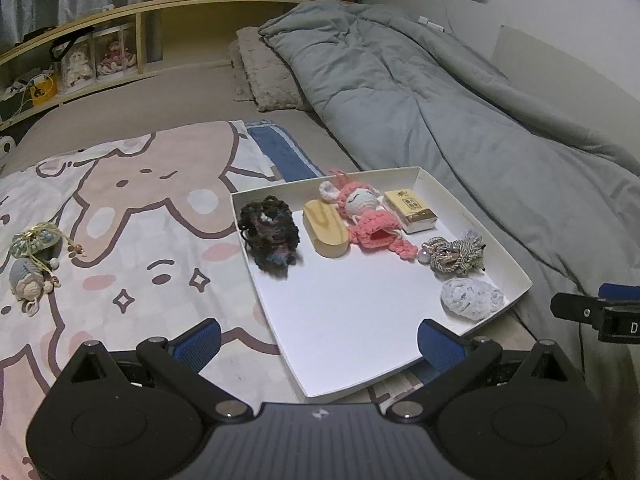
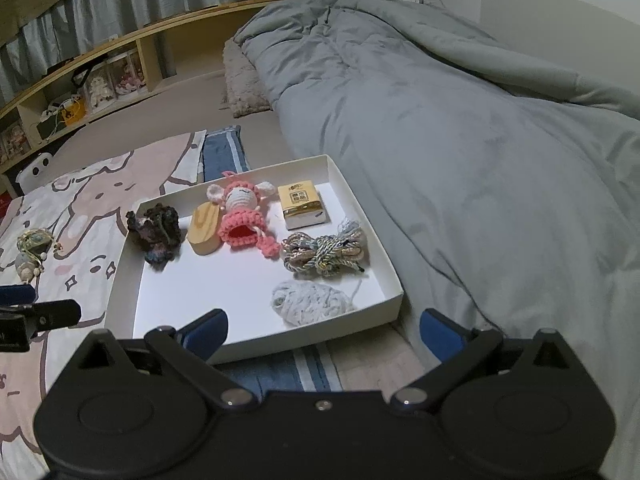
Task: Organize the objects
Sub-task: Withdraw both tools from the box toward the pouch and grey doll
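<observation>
**White tray filled on the bed, two crochet pieces outside it**

A shallow white cardboard tray (image 1: pixel 472 196) lies on a cartoon-print blanket (image 1: pixel 132 208), beside a grey duvet (image 1: pixel 460 92). It holds a dark yarn bundle (image 1: pixel 270 236), an oval wooden block (image 1: pixel 326 228), a pink crochet doll (image 1: pixel 368 216), a small gold box (image 1: pixel 410 210), a coil of twisted cord (image 1: pixel 454 254) and a pale yarn ball (image 1: pixel 472 298). Well apart to the left, a small crochet pouch (image 1: pixel 36 240) and a grey-and-cream crochet figure (image 1: pixel 26 284) lie touching on the blanket.

The left gripper (image 1: pixel 318 338) hovers at the tray's near edge, jaws spread wide, holding nothing. The right gripper (image 2: pixel 324 330) hovers over the tray's near right corner, equally wide apart and empty.

The tray's long axis runs away from the cameras. The doll lies on its back, head toward the far wall; the wooden block lies lengthwise alongside it.
</observation>
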Tool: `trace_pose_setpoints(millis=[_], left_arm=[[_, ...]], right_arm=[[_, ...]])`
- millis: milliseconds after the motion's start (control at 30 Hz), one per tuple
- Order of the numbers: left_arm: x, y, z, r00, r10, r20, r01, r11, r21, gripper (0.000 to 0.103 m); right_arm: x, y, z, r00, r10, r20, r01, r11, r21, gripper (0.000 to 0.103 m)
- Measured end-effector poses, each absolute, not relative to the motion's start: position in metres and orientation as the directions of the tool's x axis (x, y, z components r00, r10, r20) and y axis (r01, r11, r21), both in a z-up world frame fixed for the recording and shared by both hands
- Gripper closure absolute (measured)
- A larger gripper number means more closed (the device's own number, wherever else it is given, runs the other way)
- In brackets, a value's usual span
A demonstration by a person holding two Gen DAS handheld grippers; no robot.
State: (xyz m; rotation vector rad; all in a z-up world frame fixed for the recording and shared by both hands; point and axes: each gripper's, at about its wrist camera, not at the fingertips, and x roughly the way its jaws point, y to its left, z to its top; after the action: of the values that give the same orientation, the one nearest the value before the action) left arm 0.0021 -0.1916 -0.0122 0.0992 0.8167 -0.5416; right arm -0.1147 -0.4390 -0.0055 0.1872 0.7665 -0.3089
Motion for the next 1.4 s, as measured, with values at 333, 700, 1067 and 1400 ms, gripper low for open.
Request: trace_pose_setpoints(millis=[333, 700, 1067, 1400], left_arm=[[0.006, -0.169, -0.008, 0.597, -0.415, -0.687, 0.476, 0.872, -0.114, 0.000], [0.032, -0.115, -0.005, 0.656, -0.345, -0.671, 0.377, 0.920, -0.105, 0.000], [0.059, -0.056, 0.005, 0.710, -0.271, -0.650, 0.279, 0.956, -0.094, 0.000], [0.085, 0.003, 0.003, 0.741, -0.208, -0.638, 0.148, 0.978, -0.147, 0.000]], right_arm=[[-0.106, -0.422, -0.001, 0.698, -0.181, -0.693, 0.315, 0.946, 0.070, 0.000], [-0.072, -0.389, 0.001, 0.729, -0.142, -0.670, 0.271, 0.958, 0.091, 0.000], [-0.021, -0.341, 0.006, 0.758, -0.075, -0.648, 0.188, 0.976, 0.106, 0.000], [0.031, -0.280, 0.007, 0.772, 0.018, -0.635, 0.080, 0.989, 0.125, 0.000]])
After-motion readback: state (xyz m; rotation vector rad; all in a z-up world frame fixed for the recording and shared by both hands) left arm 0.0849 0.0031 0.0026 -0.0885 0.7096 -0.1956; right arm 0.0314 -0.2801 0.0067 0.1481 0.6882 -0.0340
